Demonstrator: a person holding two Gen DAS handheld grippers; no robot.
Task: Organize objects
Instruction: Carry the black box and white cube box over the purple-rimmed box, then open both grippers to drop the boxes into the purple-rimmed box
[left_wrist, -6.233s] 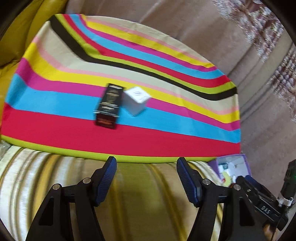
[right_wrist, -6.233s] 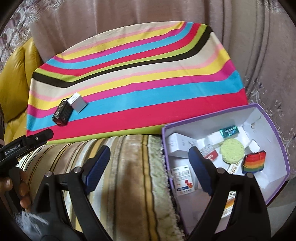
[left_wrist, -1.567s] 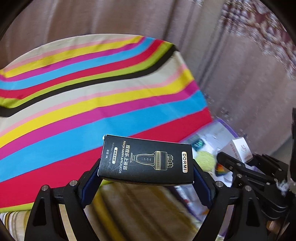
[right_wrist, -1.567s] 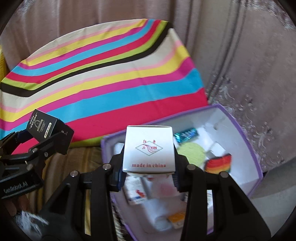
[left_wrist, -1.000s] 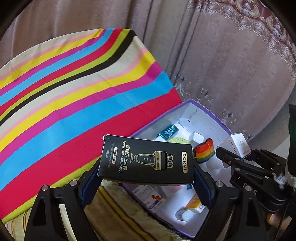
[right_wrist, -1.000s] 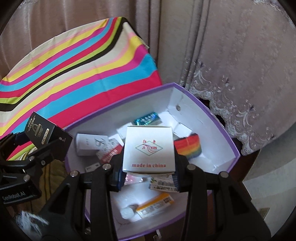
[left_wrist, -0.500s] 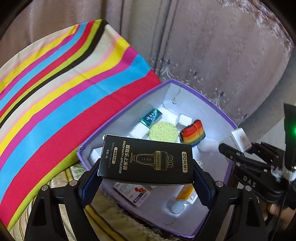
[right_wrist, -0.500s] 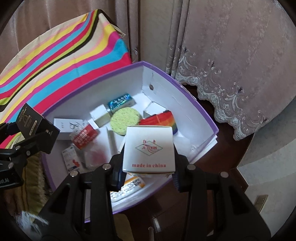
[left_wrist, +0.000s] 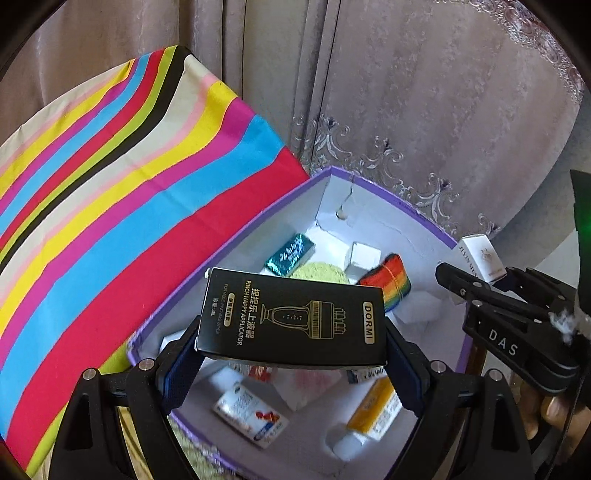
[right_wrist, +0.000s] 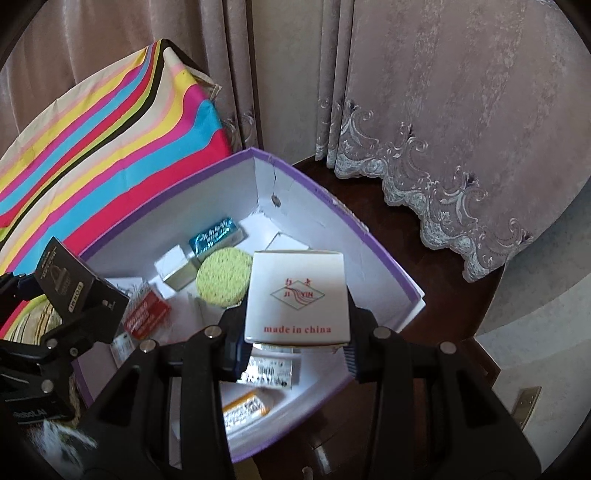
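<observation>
Mauve curtains hang behind a striped cloth. From the left wrist, the left gripper clamps a black box (labelled DORMI) above the purple bin. From the right wrist, the right gripper pinches a white box over that bin.

Your left tongs and right tongs: matte black frames, silver screws, dark-blue ribbed pads, white "DAS" lettering, bare fingertips behind.

Both wrist cameras look steeply down, close above the purple box; the left views it from the striped cloth side; they share its interior.
</observation>
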